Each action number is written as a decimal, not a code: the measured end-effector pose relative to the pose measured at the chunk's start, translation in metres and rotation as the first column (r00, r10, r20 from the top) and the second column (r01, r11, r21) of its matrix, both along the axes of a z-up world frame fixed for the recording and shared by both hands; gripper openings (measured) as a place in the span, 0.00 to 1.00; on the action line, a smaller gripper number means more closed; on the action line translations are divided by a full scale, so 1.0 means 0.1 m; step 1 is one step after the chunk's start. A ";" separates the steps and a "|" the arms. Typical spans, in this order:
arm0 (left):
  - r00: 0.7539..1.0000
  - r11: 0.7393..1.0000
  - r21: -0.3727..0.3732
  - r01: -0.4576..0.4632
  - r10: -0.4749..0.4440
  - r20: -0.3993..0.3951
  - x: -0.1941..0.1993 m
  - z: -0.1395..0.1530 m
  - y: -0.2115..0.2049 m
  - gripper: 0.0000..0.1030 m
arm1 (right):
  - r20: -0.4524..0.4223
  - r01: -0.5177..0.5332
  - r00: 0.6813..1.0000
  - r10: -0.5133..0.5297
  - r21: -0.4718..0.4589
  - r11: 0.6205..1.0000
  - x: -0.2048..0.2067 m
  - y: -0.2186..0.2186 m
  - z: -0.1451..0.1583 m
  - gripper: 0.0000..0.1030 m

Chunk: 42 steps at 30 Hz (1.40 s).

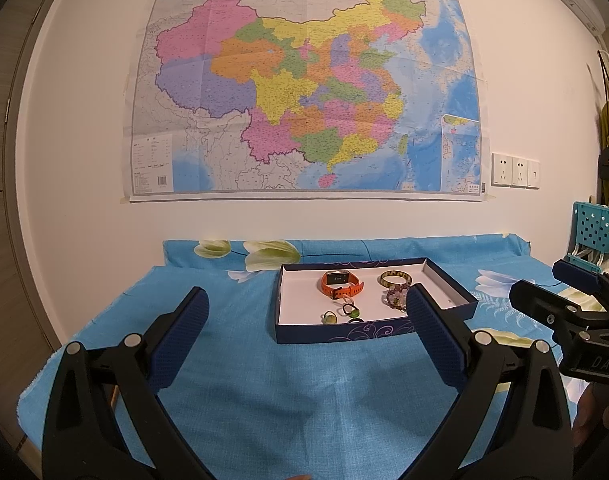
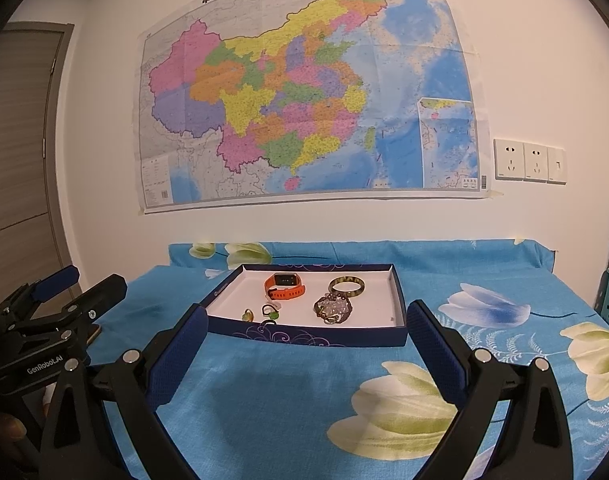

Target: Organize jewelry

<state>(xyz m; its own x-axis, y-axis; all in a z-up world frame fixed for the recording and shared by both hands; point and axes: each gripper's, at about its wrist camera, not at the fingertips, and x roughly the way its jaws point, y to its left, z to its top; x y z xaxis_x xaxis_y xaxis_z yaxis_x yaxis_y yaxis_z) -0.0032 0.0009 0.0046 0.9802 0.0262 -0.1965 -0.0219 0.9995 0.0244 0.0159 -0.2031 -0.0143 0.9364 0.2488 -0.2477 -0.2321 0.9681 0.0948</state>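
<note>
We hold the left hand-held gripper [image 1: 307, 316] and the right hand-held gripper [image 2: 306, 332] back from the box [image 2: 398, 292], both with fingers spread apart and gripping nothing. The jewelry already lies inside the box on the bench [image 2: 264, 380]: an orange watch [image 2: 285, 286], a bangle [image 2: 346, 287], a beaded bracelet [image 2: 333, 309] and three small rings [image 2: 271, 312]. No piece shows on the cloth outside. We judge the gathering done or nearly so; little seems left beyond tidying pieces within the box.
</note>
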 end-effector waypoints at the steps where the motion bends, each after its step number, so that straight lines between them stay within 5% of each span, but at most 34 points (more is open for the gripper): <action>1: 1.000 1.000 -0.001 0.002 -0.002 0.000 0.01 0.00 0.00 0.94 | 0.001 0.000 1.000 0.000 0.000 1.000 -0.02 0.00 0.00 0.93; 42: 1.000 1.000 -0.003 -0.003 0.003 0.002 0.00 0.01 0.04 0.94 | -0.001 -0.003 1.000 0.003 0.007 1.000 -0.02 -0.01 0.01 0.93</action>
